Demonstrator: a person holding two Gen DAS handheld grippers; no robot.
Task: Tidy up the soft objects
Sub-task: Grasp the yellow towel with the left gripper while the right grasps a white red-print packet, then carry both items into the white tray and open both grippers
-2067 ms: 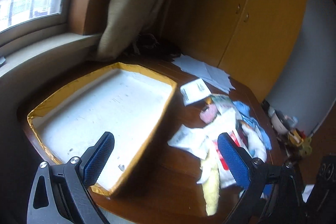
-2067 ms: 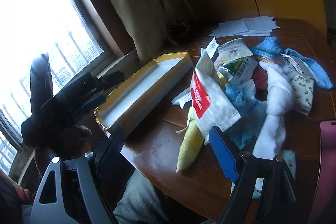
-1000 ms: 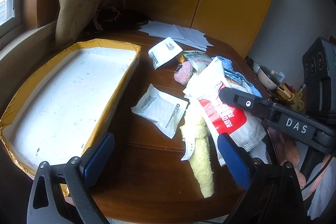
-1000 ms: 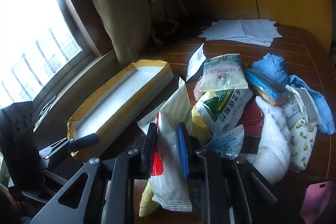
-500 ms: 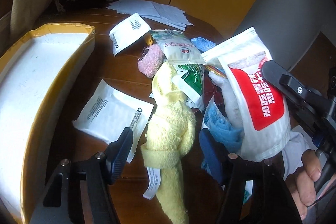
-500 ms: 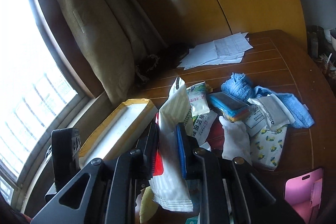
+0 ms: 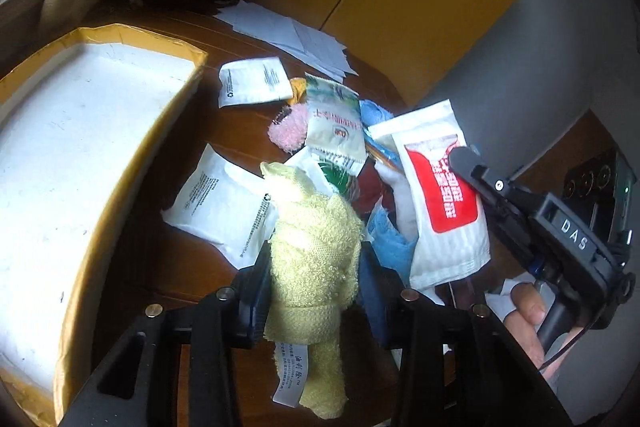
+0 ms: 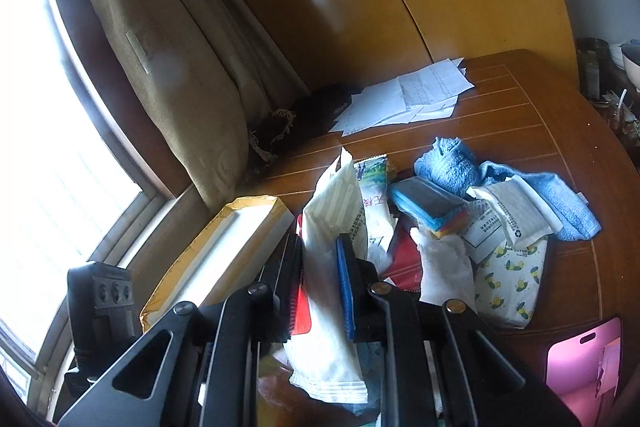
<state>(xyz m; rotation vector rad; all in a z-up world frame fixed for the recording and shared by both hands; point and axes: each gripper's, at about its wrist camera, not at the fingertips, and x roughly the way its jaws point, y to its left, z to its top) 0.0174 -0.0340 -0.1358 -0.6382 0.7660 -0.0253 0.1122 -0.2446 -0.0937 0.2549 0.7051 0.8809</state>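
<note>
While the left gripper (image 7: pixel 314 275) has just been closing, its jaws press both sides of a knotted yellow terry towel (image 7: pixel 316 259) over the brown wooden desk (image 7: pixel 180 267).

Right wrist view: right gripper (image 8: pixel 320 283) jaws clenched on a white-and-red plastic pouch (image 8: pixel 332 227), raised between them.

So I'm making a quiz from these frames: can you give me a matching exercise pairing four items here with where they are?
Items:
1. yellow towel
2. red and white pouch
3. blue towel
4. white papers

Places:
A. far end of the table, by the cupboard
B. between the left tool's pads
C. held by the right tool
D. lying on the table among the packets

Pairs: 1-B, 2-C, 3-D, 4-A
</note>
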